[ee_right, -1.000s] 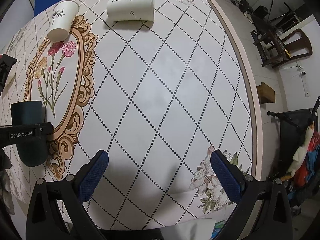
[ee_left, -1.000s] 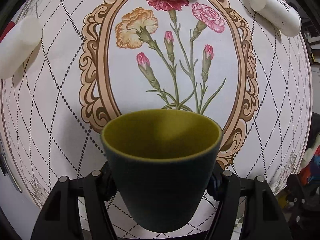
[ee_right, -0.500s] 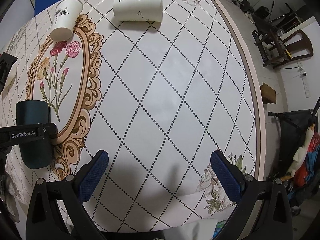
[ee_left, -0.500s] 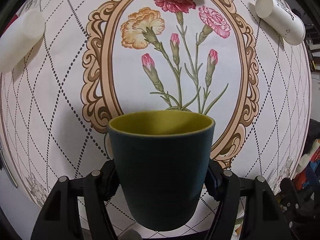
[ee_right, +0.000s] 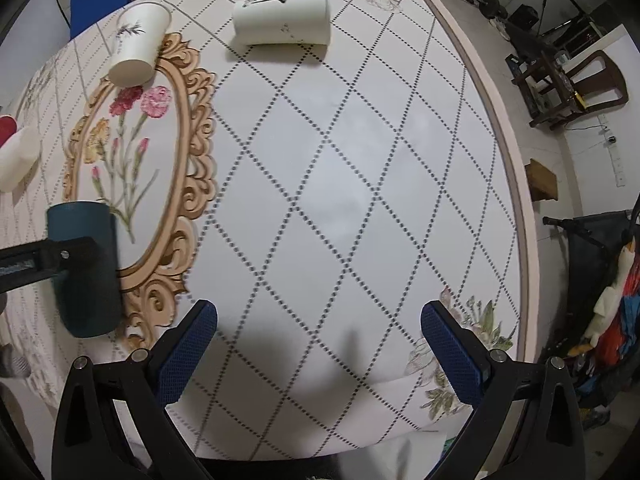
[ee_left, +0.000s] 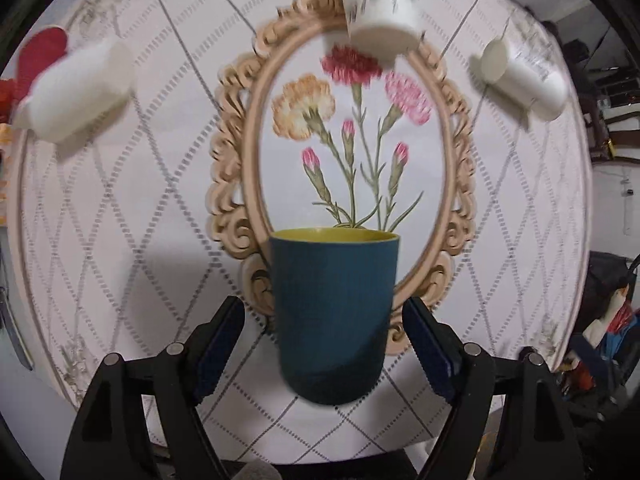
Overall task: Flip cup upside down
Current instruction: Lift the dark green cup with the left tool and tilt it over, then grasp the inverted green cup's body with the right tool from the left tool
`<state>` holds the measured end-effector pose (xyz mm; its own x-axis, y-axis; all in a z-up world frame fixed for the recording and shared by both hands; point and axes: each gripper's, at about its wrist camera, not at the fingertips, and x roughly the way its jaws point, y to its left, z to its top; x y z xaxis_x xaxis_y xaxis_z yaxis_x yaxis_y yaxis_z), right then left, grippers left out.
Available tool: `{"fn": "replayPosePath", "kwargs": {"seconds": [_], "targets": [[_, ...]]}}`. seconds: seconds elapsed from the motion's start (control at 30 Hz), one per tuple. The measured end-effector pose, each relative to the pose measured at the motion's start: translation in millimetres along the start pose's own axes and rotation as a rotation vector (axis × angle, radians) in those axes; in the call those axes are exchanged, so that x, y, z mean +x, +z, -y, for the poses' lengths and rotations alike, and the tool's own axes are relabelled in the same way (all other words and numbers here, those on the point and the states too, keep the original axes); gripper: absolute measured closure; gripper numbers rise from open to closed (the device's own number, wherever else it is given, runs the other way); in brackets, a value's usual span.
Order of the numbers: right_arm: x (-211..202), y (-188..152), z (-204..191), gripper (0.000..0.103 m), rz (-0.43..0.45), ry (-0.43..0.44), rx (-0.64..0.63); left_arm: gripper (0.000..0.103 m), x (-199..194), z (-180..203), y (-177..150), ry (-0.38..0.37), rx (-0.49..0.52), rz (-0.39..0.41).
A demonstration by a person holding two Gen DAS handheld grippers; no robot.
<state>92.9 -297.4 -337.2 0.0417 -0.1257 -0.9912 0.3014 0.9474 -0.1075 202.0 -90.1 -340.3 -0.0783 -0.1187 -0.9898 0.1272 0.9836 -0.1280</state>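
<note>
Since the earlier frames the left gripper [ee_left: 322,340] has let go: its blue pads, which were pressing the cup's sides, are now standing apart from it with a gap on each side. The table [ee_right: 360,152], covered in a diamond-patterned cloth with a carnation medallion, is carrying three white paper cups lying on their sides [ee_right: 282,16] [ee_right: 136,48] [ee_left: 76,88]. The dark teal cup [ee_left: 334,312] is sitting upright, mouth up and yellow inside, at the near end of the medallion. The right gripper [ee_right: 320,348] is hovering spread wide, gripping nothing, over bare cloth.
</note>
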Motion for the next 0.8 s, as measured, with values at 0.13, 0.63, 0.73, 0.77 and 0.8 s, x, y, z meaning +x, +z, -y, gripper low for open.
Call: {"fn": "replayPosePath", "kwargs": {"seconds": [0.13, 0.63, 0.73, 0.77, 0.8], "targets": [[-14, -6, -16, 0.000, -0.007, 0.079, 0.012, 0.023, -42, -18, -20, 0.071, -0.001, 0.082], [-36, -28, -115, 0.000, -0.043, 0.185, -0.047, 0.023, -48, -119, -74, 0.178, -0.087, 0.129], [-39, -24, -127, 0.000, -0.060, 0.189, -0.072, 0.023, -46, -129, -78, 0.167, -0.120, 0.128], [-41, -23, -129, 0.000, -0.059, 0.187, -0.086, 0.023, -45, -131, -78, 0.168, -0.123, 0.129], [-44, -21, -134, 0.000, -0.053, 0.177, -0.116, 0.023, -43, -134, -79, 0.167, -0.129, 0.126]]}}
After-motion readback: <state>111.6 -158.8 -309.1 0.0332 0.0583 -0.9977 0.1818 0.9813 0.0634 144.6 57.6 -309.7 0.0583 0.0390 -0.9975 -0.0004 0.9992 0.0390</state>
